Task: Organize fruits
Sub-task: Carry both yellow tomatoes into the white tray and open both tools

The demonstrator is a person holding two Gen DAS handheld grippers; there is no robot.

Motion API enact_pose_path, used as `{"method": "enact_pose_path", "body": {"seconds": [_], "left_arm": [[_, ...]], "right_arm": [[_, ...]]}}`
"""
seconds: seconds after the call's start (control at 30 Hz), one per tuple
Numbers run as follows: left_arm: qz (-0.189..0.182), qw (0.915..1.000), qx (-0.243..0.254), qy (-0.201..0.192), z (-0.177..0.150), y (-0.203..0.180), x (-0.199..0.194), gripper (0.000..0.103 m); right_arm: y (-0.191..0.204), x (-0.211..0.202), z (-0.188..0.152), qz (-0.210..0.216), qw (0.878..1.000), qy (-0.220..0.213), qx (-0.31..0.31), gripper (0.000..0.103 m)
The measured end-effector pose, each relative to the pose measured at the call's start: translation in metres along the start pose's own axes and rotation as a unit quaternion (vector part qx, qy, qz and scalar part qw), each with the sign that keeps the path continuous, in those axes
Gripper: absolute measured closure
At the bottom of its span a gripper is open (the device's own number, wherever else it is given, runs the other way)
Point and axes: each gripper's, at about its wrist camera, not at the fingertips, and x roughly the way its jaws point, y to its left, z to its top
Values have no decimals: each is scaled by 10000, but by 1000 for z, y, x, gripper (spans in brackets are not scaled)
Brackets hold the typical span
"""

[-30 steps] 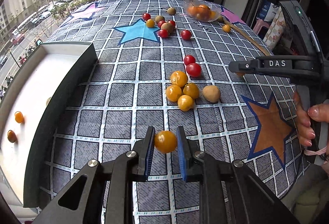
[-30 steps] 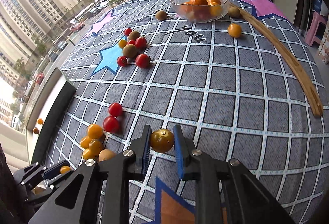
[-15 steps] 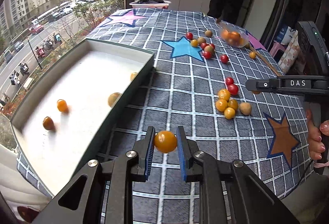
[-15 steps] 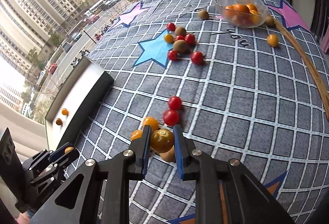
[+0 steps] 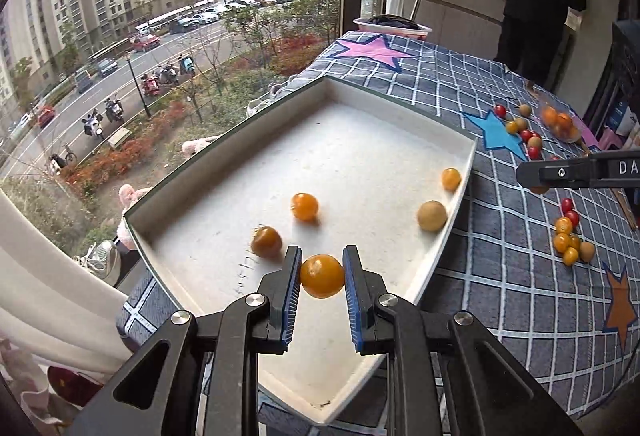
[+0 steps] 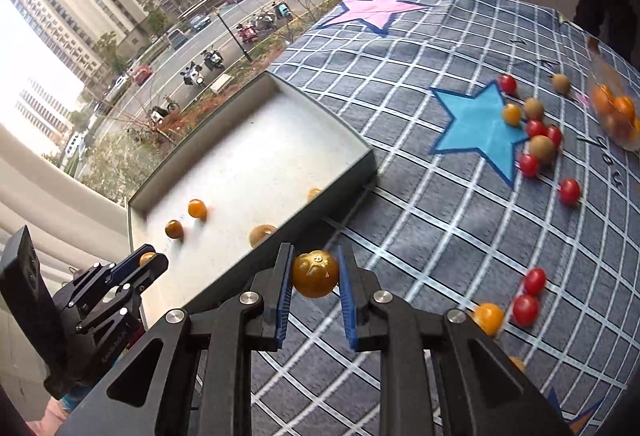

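The shallow white tray (image 5: 224, 228) looks like matt card, dark green outside. The grey checked tablecloth (image 6: 420, 196) is soft woven fabric. The glossy orange cherry tomato (image 5: 322, 276) sits between ribbed blue rubber pads (image 5: 293, 296) on matt black plastic arms with shiny metal screws.

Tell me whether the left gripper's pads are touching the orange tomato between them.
Touching. In the left wrist view both blue pads of the left gripper press against the sides of the orange tomato, held above the white tray.

Daylight from the window (image 5: 160, 36), bright and even. White tray (image 5: 360, 140) floor near overexposed; fruit in it casts soft, short shadows. Right wrist view motion-blurred, worst beyond the tray toward the glass bowl (image 6: 616, 116). Strong fisheye bending, dark vignette at corners.
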Motion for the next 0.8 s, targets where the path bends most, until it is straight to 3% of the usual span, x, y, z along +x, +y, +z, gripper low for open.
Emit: {"method": "enact_pose_path", "body": {"seconds": [0.33,0.73,0.8], "left_arm": [[57,9990,-260,366,-6,17,30,80],[142,9991,-56,386,-10,8,36,80],[175,9991,-6,386,-10,6,36,80]], "right_arm": [[40,65,31,-76,9983,491,-291,79],[48,104,37,-747,9911,830,-729,78],[52,105,37,-736,9900,881,-825,68]]}}
